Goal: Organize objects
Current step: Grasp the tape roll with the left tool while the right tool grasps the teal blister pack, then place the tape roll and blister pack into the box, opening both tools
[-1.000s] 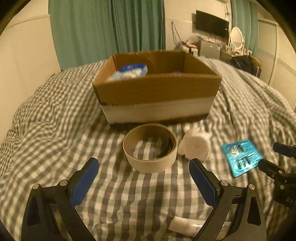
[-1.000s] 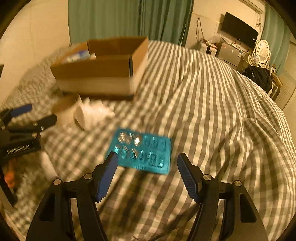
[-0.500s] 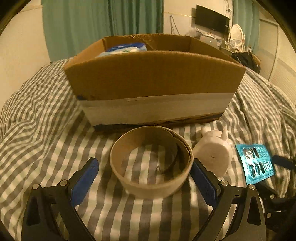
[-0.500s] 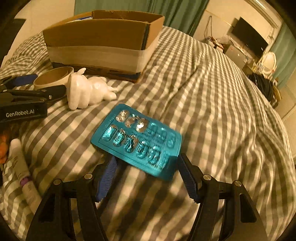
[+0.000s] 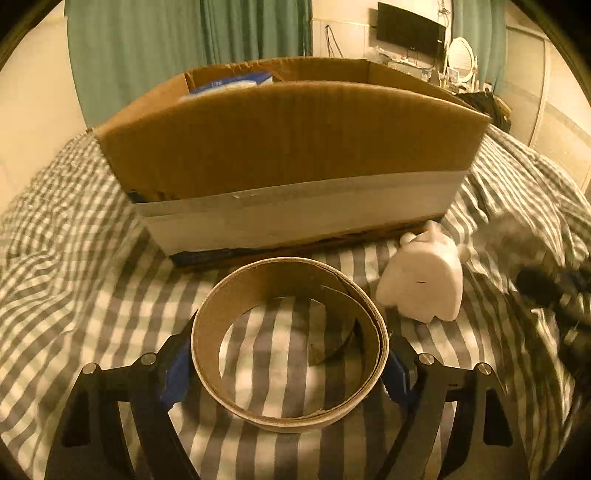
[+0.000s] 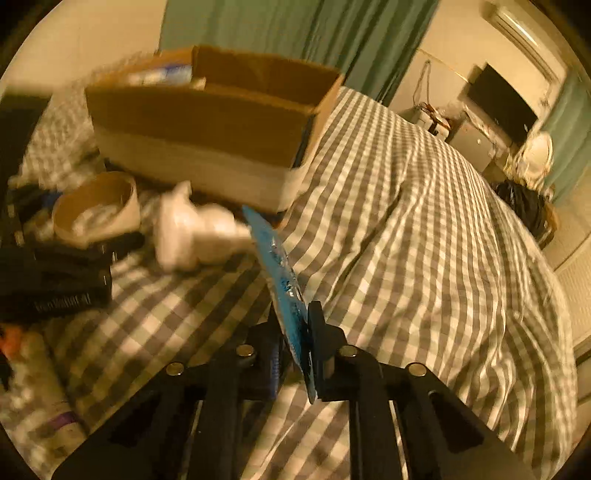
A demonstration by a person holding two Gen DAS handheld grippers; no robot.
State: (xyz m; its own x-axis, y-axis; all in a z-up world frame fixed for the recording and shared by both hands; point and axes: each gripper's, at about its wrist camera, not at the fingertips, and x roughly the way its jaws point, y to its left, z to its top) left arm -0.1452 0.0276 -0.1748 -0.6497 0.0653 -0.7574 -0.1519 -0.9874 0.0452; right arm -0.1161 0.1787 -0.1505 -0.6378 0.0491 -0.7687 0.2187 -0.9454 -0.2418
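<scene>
My left gripper [image 5: 288, 369] has its blue pads pressed against both sides of the cardboard ring [image 5: 290, 343], so that one's clamped, sitting on the checkered bedspread [image 5: 74, 280]. Right behind the ring is the cardboard box [image 5: 291, 155], open top, with a white band across its lower front. Its tall front wall stands squarely between the ring and the inside of the box. A blue and white packet [image 5: 229, 83] peeks over the rim at the back left.

Just to the right of the ring there's a white rabbit figurine [image 5: 424, 284] lying near the box's front corner, close to my right-hand pad but not touching it as far as I can see.

My right gripper [image 6: 295, 332] is pinched shut on the teal blister pack [image 6: 280, 273], held edge-on and off the bed, its far tip pointing toward the box's near corner [image 6: 291, 184]. The figurine [image 6: 188, 232] shows just left of that tip, pretty blurred. A white tube [image 6: 48, 406] lies on the cover down at the left, also smeared. Green curtains [image 5: 184, 48] and a wall TV [image 5: 410, 29] in the background.
</scene>
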